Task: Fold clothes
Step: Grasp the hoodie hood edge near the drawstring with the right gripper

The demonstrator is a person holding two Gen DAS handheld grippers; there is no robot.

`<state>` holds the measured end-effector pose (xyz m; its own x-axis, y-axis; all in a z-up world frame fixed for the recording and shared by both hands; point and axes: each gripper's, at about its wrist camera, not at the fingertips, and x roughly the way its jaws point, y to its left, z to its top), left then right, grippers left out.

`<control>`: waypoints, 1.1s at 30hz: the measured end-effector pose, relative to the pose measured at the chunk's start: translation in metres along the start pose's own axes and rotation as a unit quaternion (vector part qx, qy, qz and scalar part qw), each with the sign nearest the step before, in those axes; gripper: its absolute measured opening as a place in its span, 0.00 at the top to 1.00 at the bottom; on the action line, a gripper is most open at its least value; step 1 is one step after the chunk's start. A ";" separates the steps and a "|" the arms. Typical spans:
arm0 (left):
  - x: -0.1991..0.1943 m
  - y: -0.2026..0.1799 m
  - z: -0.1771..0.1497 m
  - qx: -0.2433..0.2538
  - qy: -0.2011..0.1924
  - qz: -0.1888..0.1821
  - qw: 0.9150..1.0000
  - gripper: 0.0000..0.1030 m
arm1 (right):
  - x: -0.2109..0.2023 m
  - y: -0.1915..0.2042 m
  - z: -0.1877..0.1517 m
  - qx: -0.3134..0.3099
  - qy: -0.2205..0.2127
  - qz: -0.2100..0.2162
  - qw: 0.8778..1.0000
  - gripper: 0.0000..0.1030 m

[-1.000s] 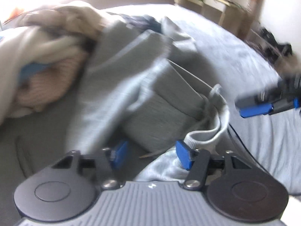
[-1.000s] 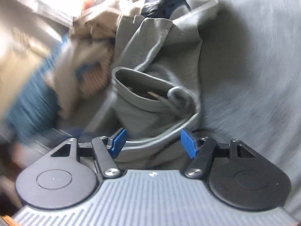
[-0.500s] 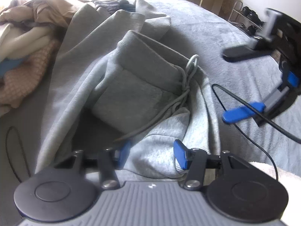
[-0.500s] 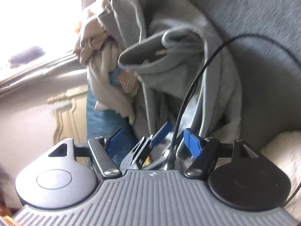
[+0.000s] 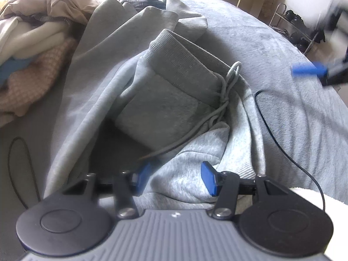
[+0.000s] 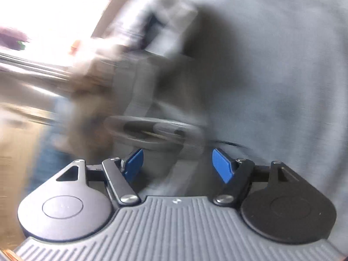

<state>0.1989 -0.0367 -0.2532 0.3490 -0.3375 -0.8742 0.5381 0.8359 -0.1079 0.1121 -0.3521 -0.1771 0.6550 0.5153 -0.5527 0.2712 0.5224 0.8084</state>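
The grey sweatpants (image 5: 165,100) lie crumpled on the grey blanket (image 5: 271,50) of the bed, ribbed waistband up and open, one drawstring (image 5: 226,100) trailing toward the near edge. No label or writing can be read on them. The left gripper (image 5: 175,179) stands half open at the near edge, with a bunch of the pants' fleece between its blue fingers; whether they pinch it I cannot tell. The right gripper (image 6: 177,166), blurred, holds nothing, jaws wide and just opened further. One pile of other clothes (image 5: 32,50) sits far left. A black cable (image 5: 280,148) runs on the right.
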 end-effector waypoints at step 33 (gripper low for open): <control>0.002 0.004 0.004 -0.026 0.011 -0.010 1.000 0.48 | 0.117 -0.065 -0.043 0.201 0.155 0.002 0.967 0.46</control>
<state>0.2046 -0.0355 -0.2533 0.3219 -0.3451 -0.8817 0.5040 0.8507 -0.1490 0.1412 -0.2962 -0.3030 0.4307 0.7283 -0.5330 0.5627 0.2450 0.7895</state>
